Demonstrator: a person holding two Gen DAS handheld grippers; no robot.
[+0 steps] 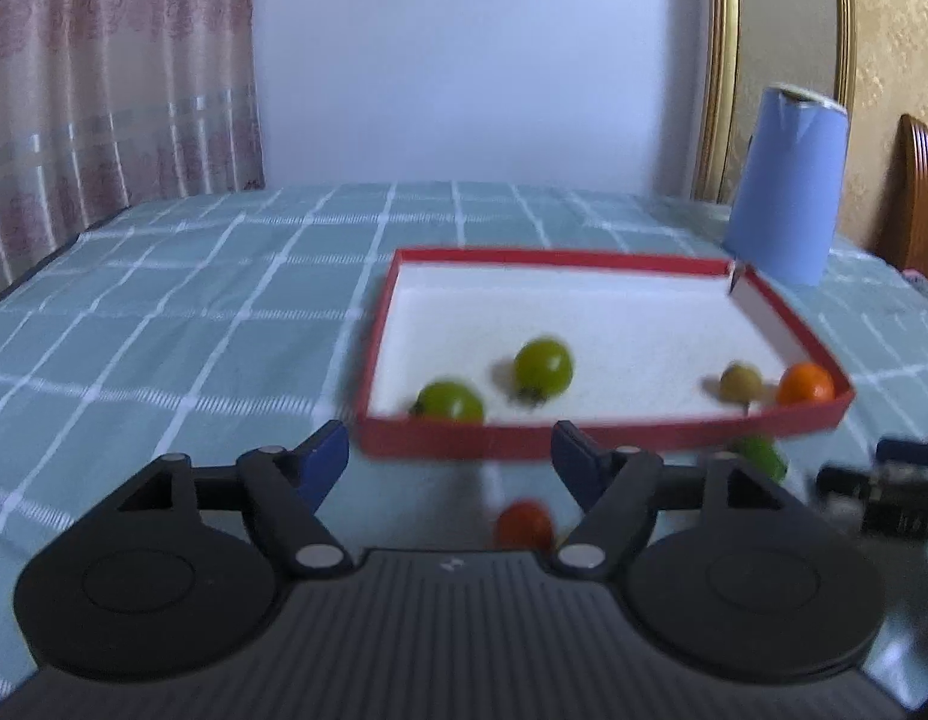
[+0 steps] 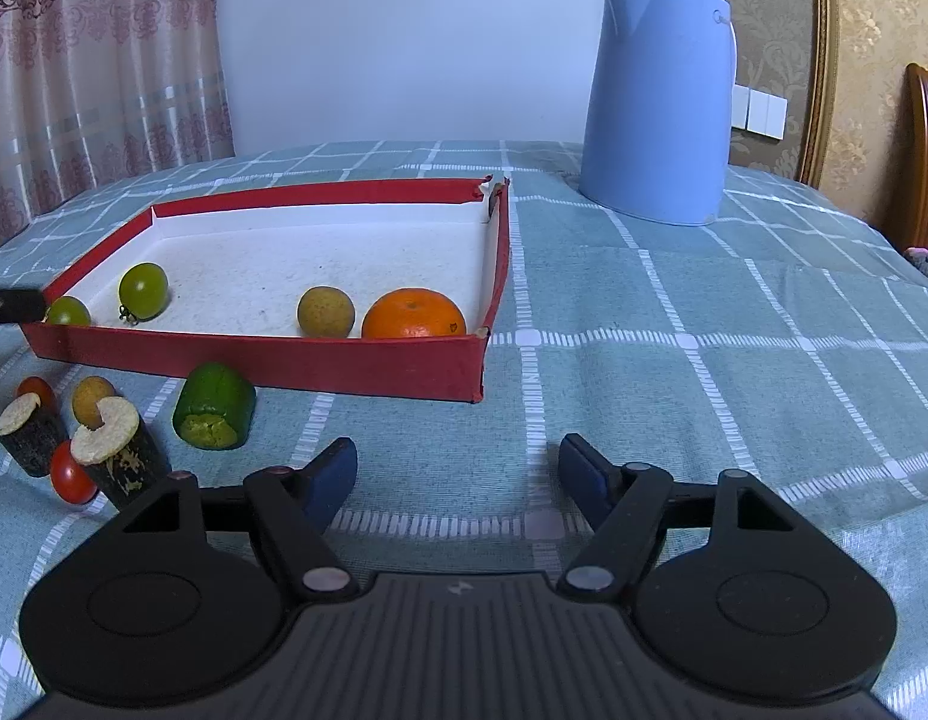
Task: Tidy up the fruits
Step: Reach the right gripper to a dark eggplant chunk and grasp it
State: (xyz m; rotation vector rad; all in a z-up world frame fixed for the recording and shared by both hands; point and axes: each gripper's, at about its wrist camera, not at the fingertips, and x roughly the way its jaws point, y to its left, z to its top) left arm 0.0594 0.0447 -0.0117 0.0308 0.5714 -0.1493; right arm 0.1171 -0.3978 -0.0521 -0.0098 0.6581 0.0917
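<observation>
- No readable words, brands or numbers appear in either view.
- The blue kettle (image 2: pixel 658 102) carries a faint mark near its top right edge, too pale and small to read.
- The orange (image 2: pixel 414 313) has a small dark sticker on its right side; its print is illegible.

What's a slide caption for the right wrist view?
Open right tongs face a red cardboard tray holding four round fruits.

Orange (image 2: pixel 414 313) lies in red tray (image 2: pixel 254 360), near corner.
</observation>
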